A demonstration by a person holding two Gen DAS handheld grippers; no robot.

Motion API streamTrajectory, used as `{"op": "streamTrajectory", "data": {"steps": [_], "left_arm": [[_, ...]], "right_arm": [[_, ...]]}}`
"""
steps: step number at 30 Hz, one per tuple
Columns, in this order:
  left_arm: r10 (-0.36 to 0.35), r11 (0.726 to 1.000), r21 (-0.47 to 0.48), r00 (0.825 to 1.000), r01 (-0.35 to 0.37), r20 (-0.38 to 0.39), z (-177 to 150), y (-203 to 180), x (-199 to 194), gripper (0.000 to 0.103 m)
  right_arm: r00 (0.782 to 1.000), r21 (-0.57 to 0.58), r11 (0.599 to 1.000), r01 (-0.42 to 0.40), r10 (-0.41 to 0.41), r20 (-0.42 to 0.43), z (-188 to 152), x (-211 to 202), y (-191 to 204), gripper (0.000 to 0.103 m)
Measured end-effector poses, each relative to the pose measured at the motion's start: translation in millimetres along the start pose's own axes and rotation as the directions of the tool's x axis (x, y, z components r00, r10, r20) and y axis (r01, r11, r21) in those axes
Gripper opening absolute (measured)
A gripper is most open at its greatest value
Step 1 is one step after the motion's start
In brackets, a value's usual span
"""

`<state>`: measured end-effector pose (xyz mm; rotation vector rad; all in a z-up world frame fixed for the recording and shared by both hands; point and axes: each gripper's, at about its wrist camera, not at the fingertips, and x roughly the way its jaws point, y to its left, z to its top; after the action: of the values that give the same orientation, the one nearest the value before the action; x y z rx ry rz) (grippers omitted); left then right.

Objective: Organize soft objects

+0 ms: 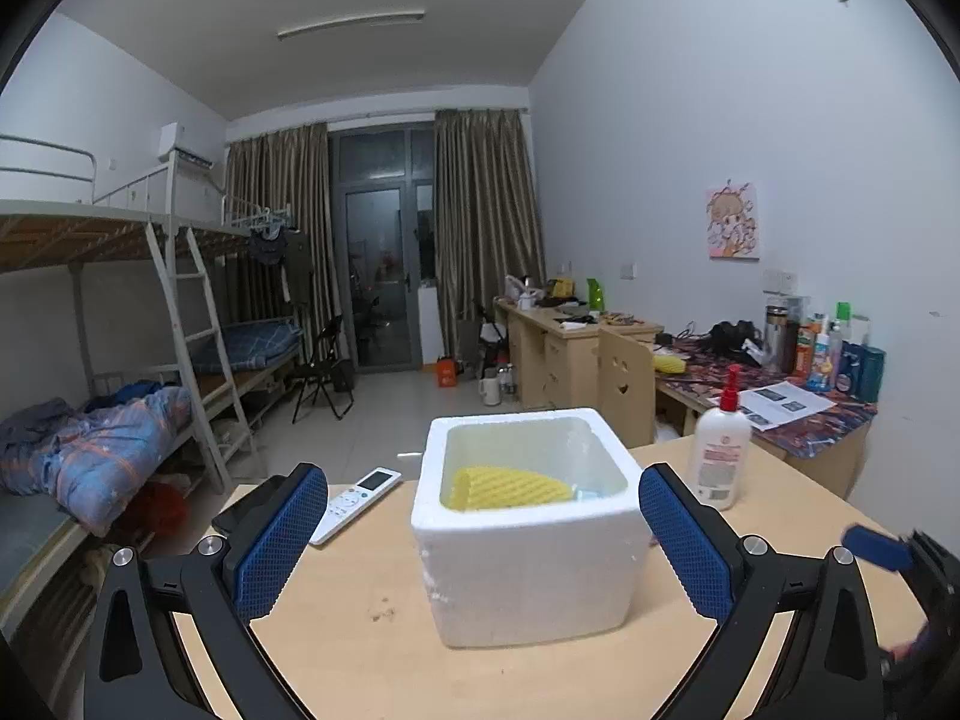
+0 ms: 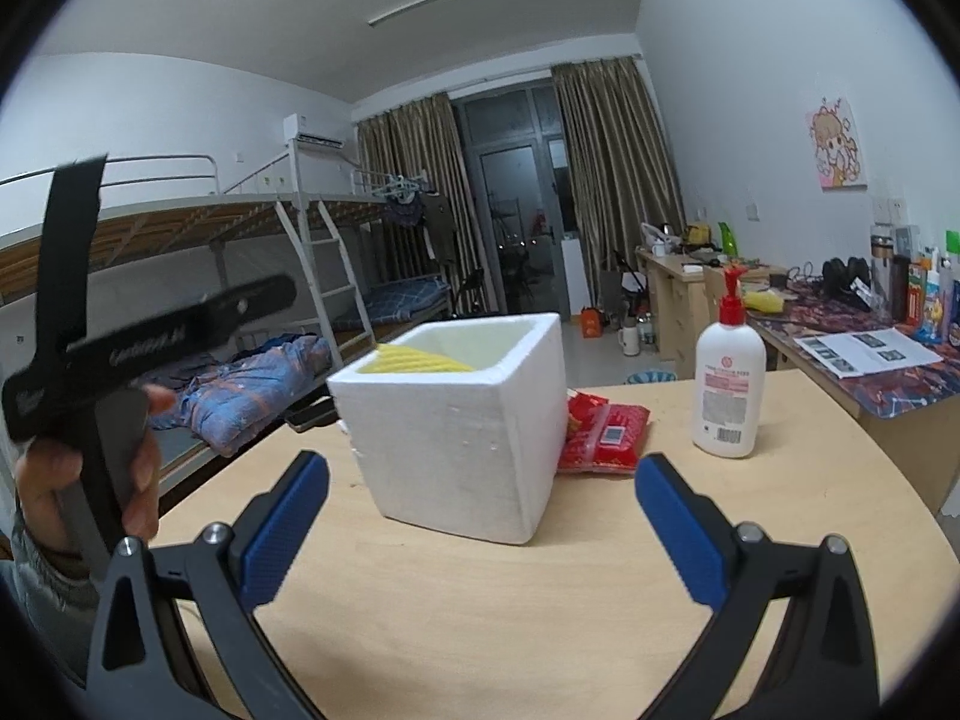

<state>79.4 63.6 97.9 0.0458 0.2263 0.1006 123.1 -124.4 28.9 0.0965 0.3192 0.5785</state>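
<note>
Both hand-held grippers – left [image 1: 483, 540], right [image 2: 482, 531] – gape empty; red packet [image 2: 603, 435] looks squishy and crinkly – pinch mid-body, foam box [image 2: 462, 420] is light.

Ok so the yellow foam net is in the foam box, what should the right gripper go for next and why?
Probably reach the right gripper past the white foam box toward the red packet lying on the table beside it. Its fingers stand open and empty, the yellow foam net already sits inside the box, and the packet looks like the only soft thing left out.
</note>
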Motion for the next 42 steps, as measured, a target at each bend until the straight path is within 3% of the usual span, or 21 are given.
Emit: {"op": "streamTrajectory", "data": {"steps": [13, 19, 32, 42], "left_arm": [[0.023, 0.999, -0.022, 1.0, -0.023, 0.009, -33.6, 17.9, -56.3, 0.103], [0.026, 1.0, -0.003, 1.0, -0.026, -0.006, -52.5, 16.9, -60.6, 0.103], [0.009, 0.999, -0.052, 0.999, -0.011, -0.04, -104.5, 19.5, -57.0, 0.103], [0.022, 0.997, -0.072, 0.999, -0.025, -0.035, -103.7, 23.2, -55.3, 0.103]], "right_arm": [[0.999, -0.041, 0.999, -0.008, 0.01, 0.036, -2.2, -32.0, 30.1, 0.103], [0.999, -0.042, 0.999, -0.01, 0.012, 0.034, -10.2, -36.9, 34.5, 0.103], [0.999, -0.043, 0.998, -0.041, 0.042, 0.015, -27.2, -30.7, 37.9, 0.103], [0.998, -0.065, 0.996, -0.053, 0.054, 0.013, -28.1, -31.6, 45.8, 0.103]]}}
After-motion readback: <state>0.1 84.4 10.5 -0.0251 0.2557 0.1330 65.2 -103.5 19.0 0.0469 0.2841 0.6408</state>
